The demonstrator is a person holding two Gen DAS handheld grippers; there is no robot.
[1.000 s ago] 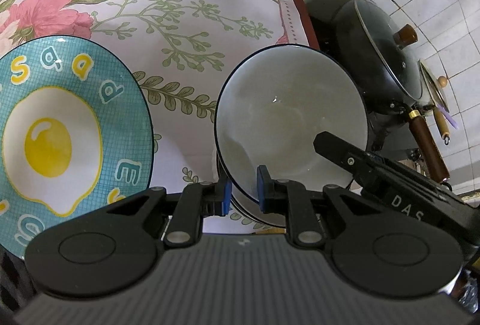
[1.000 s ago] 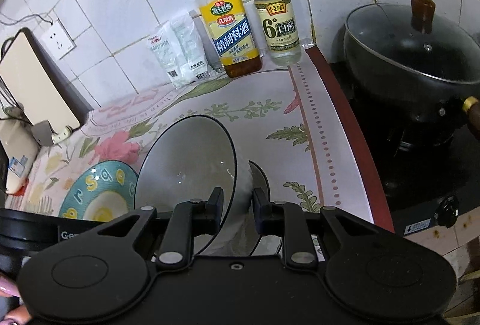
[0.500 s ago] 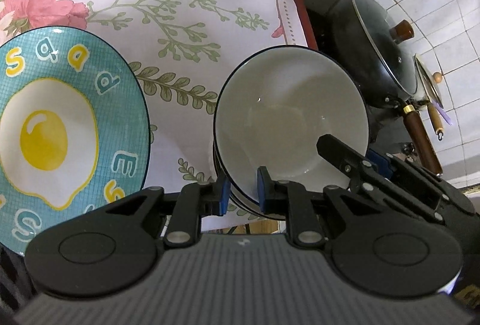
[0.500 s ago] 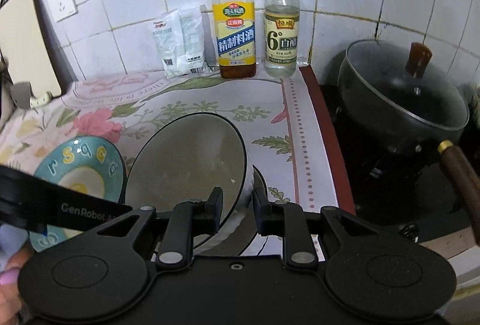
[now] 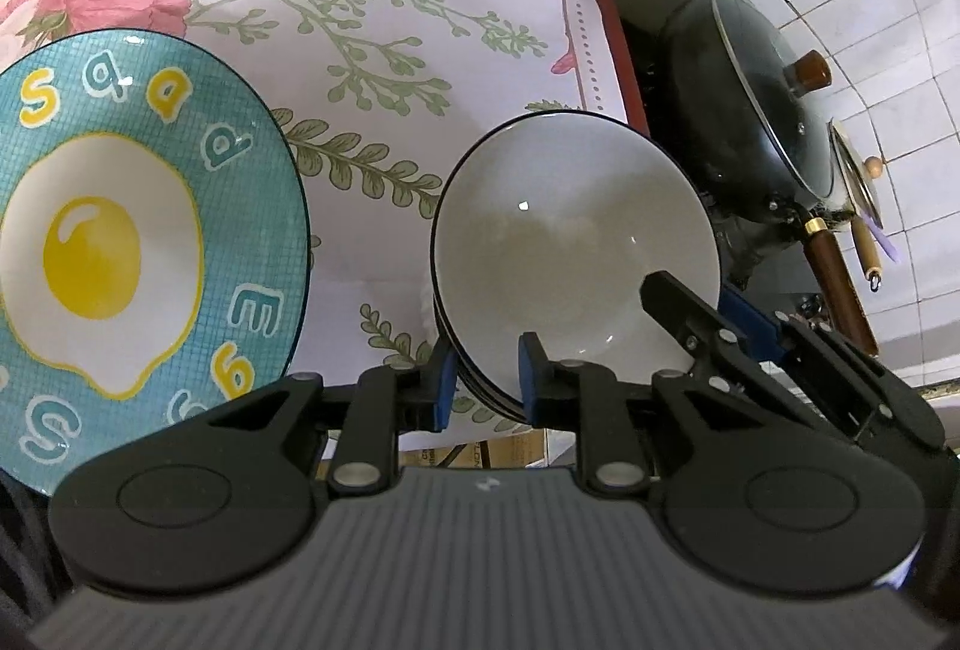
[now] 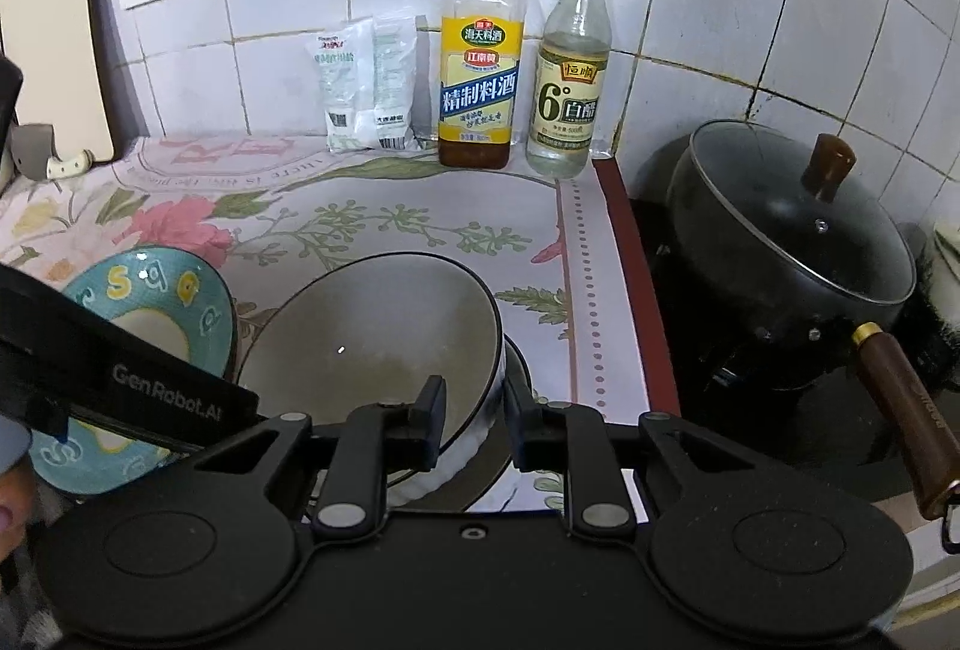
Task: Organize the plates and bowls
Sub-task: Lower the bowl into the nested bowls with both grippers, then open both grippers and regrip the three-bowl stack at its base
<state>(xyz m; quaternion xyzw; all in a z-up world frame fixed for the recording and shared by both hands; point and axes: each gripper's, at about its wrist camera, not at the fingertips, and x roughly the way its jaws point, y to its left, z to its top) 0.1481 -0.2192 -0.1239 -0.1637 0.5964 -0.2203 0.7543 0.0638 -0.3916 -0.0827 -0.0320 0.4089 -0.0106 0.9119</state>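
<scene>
A white bowl with a dark rim [image 5: 570,254] sits on top of a stack of like bowls [image 5: 456,380] near the counter's front edge. My left gripper [image 5: 483,380] straddles the near rim of the stack, with small gaps at its blue pads. My right gripper [image 6: 474,416] is shut on the top bowl's right rim [image 6: 384,344]; its fingers [image 5: 684,314] show in the left wrist view. A teal plate with a fried-egg picture [image 5: 120,254] lies to the left, also seen in the right wrist view [image 6: 156,314].
A floral cloth [image 5: 390,68] covers the counter. Two bottles [image 6: 480,50] [image 6: 570,68] and white packets [image 6: 366,86] stand at the tiled back wall. A lidded black pot [image 6: 792,248] with a wooden handle sits on the stove to the right. A cutting board [image 6: 54,44] leans at the left.
The top bowl, tilted up a second ago in the right gripper, has come down level onto the stack. The left gripper has stayed at the stack's near rim.
</scene>
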